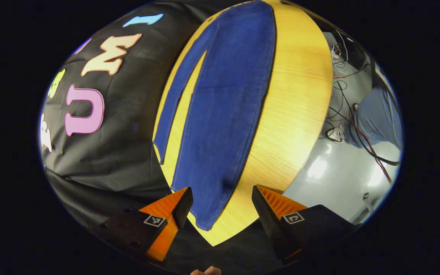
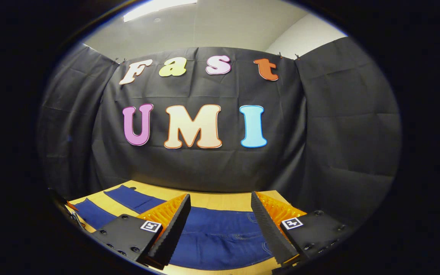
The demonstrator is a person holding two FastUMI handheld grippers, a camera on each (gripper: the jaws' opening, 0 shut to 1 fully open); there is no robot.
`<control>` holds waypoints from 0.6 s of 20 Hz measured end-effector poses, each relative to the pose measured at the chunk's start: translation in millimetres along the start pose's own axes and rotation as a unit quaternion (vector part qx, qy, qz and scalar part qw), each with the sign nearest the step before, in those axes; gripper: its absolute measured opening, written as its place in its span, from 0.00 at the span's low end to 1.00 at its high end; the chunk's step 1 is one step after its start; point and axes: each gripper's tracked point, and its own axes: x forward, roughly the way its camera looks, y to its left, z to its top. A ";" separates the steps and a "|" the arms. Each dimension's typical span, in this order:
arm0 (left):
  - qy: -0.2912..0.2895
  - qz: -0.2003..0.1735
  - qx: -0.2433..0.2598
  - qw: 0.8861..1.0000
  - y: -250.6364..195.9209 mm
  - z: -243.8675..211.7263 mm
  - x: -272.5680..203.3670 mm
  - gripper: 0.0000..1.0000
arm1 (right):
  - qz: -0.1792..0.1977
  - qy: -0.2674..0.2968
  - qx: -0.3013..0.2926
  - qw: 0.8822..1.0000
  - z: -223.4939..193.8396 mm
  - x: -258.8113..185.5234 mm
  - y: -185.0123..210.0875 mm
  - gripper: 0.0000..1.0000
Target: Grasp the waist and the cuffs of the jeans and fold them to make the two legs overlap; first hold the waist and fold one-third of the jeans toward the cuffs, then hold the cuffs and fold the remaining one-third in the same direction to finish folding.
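Lying flat on the wooden desk point(image 1: 300, 95), the jeans point(image 1: 227, 99) are spread out full length with their two legs apart — a strip of bare wood shows between them — which suits a task whose first step is to bring one leg over the other. In the left gripper view the left tool point(image 1: 222, 206) hangs above the near end of the wider-looking leg, where the cuff point(image 1: 206, 219) sits close to the desk's edge; its fingers are spread wide and nothing is between them, a fair position, I judge, for coming down on that cuff. In the right gripper view the right tool point(image 2: 220, 225) is likewise spread and empty, raised over the other end of the jeans point(image 2: 220, 236), where seams and what seems to be a pocket suggest the waist; so each tool appears to be stationed at its own end, ready to lift both together. No fold looks to have been made yet. Counting: one pair of jeans with two legs, one desk, two tools, each with two fingers. Beyond the desk in the left gripper view, a grey floor point(image 1: 330, 179) carries a tangle of cables point(image 1: 361, 137) — too many to count — and a person's trouser leg point(image 1: 376, 118) with one shoe point(image 1: 336, 134) beside it.
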 end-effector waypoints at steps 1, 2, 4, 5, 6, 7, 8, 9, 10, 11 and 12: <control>0.001 0.002 0.002 1.000 -0.1 0.4 1.7 0.95 | -0.003 0.000 -0.001 1.000 0.3 -0.2 -2.9 0.98; 0.001 0.004 0.002 1.000 1.3 1.3 4.1 0.95 | -0.005 0.000 -0.002 1.000 -1.2 -0.4 -6.1 0.95; 0.005 -0.005 0.007 1.000 -1.0 -0.8 12.7 0.94 | -0.009 0.003 -0.008 1.000 -3.6 -1.7 -10.9 0.98; 0.003 -0.005 0.022 1.000 1.1 -0.7 16.8 0.87 | -0.012 0.005 -0.010 1.000 -4.8 -2.5 -13.9 0.98; 0.003 -0.004 0.045 0.999 5.2 0.8 21.0 0.85 | -0.015 0.006 -0.011 1.000 -6.4 -4.4 -17.2 0.95; 0.003 -0.003 0.063 0.998 7.4 3.5 24.7 0.85 | -0.018 0.007 -0.011 1.000 -6.7 -5.5 -21.1 0.98; 0.003 -0.002 0.066 0.998 9.3 4.8 28.5 0.82 | -0.021 0.007 -0.011 1.000 -8.5 -6.6 -23.7 0.98; 0.005 -0.006 0.059 0.998 9.8 1.2 31.5 0.84 | -0.024 0.009 -0.012 1.000 -10.5 -7.5 -26.6 0.98; 0.008 -0.013 0.046 0.999 9.4 -0.8 34.8 0.84 | -0.027 0.011 -0.014 0.999 -13.8 -8.3 -30.0 0.98; 0.012 -0.020 0.036 0.999 9.8 -1.5 37.2 0.83 | -0.030 0.013 -0.015 0.999 -15.9 -8.6 -33.2 0.98; 0.017 -0.033 0.029 0.999 5.7 -0.5 40.2 0.80 | -0.032 0.016 -0.015 0.999 -19.8 -9.6 -36.8 0.98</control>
